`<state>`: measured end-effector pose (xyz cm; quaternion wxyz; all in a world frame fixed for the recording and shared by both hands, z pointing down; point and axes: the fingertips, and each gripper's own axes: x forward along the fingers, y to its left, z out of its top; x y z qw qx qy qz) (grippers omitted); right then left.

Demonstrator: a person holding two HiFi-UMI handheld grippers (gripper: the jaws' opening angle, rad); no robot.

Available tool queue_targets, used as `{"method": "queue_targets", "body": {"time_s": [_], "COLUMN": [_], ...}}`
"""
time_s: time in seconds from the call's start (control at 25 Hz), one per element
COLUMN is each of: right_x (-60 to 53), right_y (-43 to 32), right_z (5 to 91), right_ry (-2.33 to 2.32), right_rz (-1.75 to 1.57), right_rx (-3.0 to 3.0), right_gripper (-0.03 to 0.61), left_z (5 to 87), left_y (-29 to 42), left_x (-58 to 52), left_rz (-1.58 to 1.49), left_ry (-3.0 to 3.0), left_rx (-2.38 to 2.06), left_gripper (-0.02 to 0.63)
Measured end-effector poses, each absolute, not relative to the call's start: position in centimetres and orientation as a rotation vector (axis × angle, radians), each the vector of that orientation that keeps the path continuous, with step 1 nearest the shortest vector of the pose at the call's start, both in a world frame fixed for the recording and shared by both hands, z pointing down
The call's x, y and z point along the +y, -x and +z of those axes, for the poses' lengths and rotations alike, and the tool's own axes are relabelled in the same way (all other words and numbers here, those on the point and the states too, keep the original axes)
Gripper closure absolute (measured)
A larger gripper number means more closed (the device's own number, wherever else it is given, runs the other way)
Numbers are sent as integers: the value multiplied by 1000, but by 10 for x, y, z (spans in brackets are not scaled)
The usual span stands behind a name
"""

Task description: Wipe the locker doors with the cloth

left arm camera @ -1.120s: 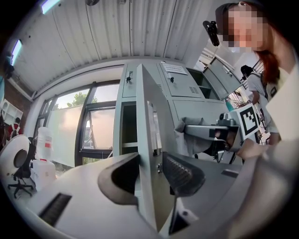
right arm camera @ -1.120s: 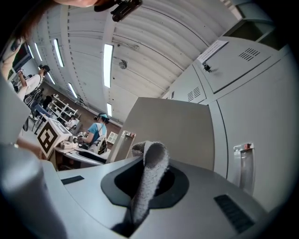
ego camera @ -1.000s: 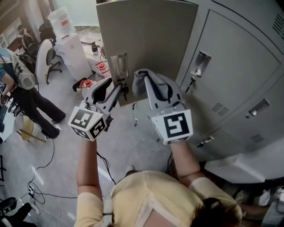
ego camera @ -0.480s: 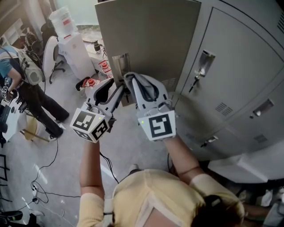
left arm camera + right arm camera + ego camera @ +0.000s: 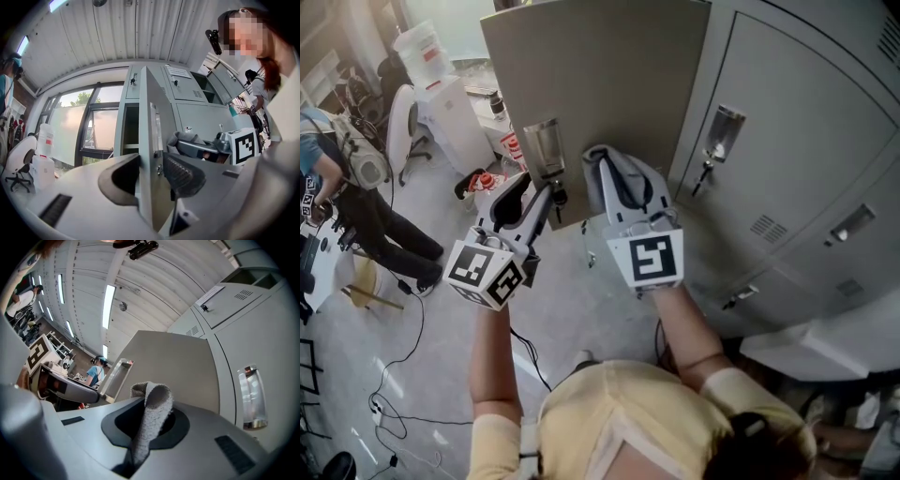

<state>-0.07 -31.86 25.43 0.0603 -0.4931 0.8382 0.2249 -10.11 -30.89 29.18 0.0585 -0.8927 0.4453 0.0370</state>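
Note:
The open grey locker door [image 5: 609, 84] swings out toward me. My left gripper [image 5: 539, 192] sits astride its free edge just below the latch plate [image 5: 544, 145]. In the left gripper view the door edge [image 5: 149, 140] stands between the jaws, and that gripper [image 5: 152, 171] is shut on it. My right gripper [image 5: 628, 192] is shut on a folded grey cloth [image 5: 598, 159], held at the door's outer face right of the latch. In the right gripper view the cloth [image 5: 152, 413] sticks up out of the right gripper [image 5: 147, 427] toward the door [image 5: 173, 362].
Closed locker doors [image 5: 787, 122] with metal handles [image 5: 717, 127] fill the right side. A water dispenser [image 5: 441, 94] and an office chair [image 5: 398, 131] stand at the far left. A person [image 5: 347, 178] stands there too. Cables [image 5: 394, 375] trail over the floor.
The right gripper with the cloth slid left across the door toward the latch, then back to the right. The left gripper stayed on the door's edge.

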Motion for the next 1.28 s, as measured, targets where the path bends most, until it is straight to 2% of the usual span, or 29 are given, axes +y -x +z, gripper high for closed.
{"method": "queue_targets", "body": {"time_s": [0.72, 0.96, 1.28], "right_x": [-362, -363, -330], "right_y": [-94, -99, -77], "right_z": [268, 271, 269], "right_ry": [1934, 1989, 1809], "right_rz": [532, 486, 453], "right_rx": [2320, 2287, 2354], "right_gripper": [563, 563, 563], "left_z": [294, 294, 293], "left_y": [102, 101, 101], "left_x": [-315, -315, -313], "left_rz": [130, 114, 116], "left_ry": [2675, 2649, 2650], "left_rx": [1372, 1386, 1379], "left_gripper": [454, 454, 454]}}
